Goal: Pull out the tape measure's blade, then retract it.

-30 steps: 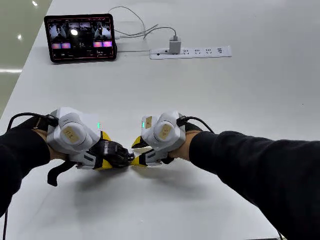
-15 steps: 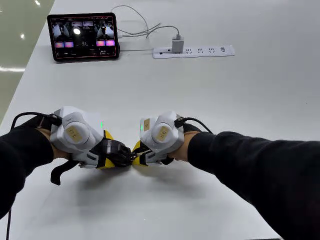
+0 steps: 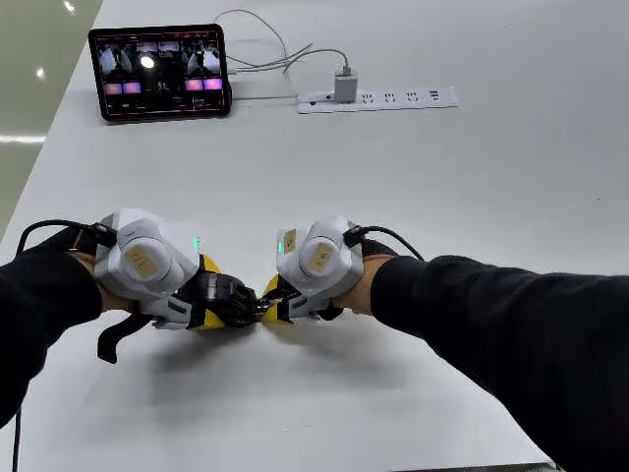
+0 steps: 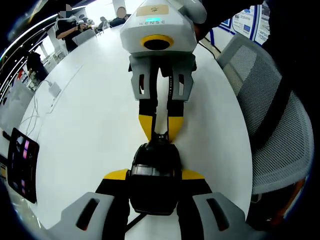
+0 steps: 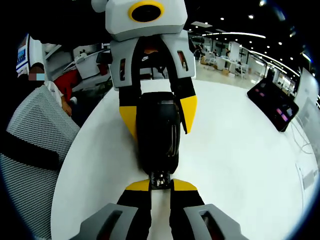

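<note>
On the white table, near its front edge, my two grippers meet nose to nose. My left gripper is clamped across the tape measure, holding it just above the tabletop. My right gripper has its jaws pinched together on the hook at its mouth. The hook sits tight against the mouth, so I judge the pull-out is gripped but not yet begun. Next I should draw my right hand straight away while the left holds firm and level. The tape measure is black, rounded and glossy, and the small dark hook is barely proud of it.
</note>
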The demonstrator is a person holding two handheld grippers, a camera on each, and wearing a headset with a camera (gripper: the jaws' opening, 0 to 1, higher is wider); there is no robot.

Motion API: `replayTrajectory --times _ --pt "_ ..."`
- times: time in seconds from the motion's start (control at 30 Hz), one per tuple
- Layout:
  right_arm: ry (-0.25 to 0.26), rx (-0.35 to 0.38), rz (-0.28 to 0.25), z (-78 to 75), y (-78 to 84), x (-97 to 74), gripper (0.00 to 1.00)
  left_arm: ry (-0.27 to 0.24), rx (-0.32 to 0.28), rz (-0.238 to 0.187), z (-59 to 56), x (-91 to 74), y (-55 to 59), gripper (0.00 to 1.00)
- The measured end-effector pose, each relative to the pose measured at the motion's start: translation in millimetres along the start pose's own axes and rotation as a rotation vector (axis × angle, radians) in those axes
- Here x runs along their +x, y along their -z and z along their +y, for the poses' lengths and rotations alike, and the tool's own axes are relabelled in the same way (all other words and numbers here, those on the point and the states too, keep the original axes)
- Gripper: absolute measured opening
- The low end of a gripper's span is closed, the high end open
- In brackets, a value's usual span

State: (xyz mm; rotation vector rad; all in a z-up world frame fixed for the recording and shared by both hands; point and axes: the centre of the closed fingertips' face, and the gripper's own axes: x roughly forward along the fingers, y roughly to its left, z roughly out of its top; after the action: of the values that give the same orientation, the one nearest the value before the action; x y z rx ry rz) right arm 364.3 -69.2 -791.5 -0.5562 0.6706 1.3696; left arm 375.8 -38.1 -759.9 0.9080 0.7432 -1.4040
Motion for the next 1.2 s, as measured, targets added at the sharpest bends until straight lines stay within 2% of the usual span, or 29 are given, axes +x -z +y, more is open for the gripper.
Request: replayTrajectory --times 0.3,0.47,0.97,1.1,1.2 --pt "0.001 0.001 0.003 -0.4 2.6 -2.3 0.09 -0.001 -0.004 -0.001 -0.3 -0.3 -0.5 0.3" --pt "0.001 0.025 -0.008 -0.4 5.3 -5.4 0.09 -0.002 -0.006 -0.003 -0.4 0.0 -0.7 0.3" --pt "0.004 -0.004 0.018 0.6 1.7 -0.5 0.12 0.0 -0.009 -0.003 -0.4 0.9 -0.7 0.3" --pt "0.007 0.029 0.003 0.1 -1.6 2.5 0.13 0.0 -0.011 -0.004 0.2 1.3 -0.3 0.3" --pt "0.012 0.012 0.005 -0.6 -3.2 7.2 0.12 -0.001 -0.011 -0.003 1.2 1.7 0.7 0.3"
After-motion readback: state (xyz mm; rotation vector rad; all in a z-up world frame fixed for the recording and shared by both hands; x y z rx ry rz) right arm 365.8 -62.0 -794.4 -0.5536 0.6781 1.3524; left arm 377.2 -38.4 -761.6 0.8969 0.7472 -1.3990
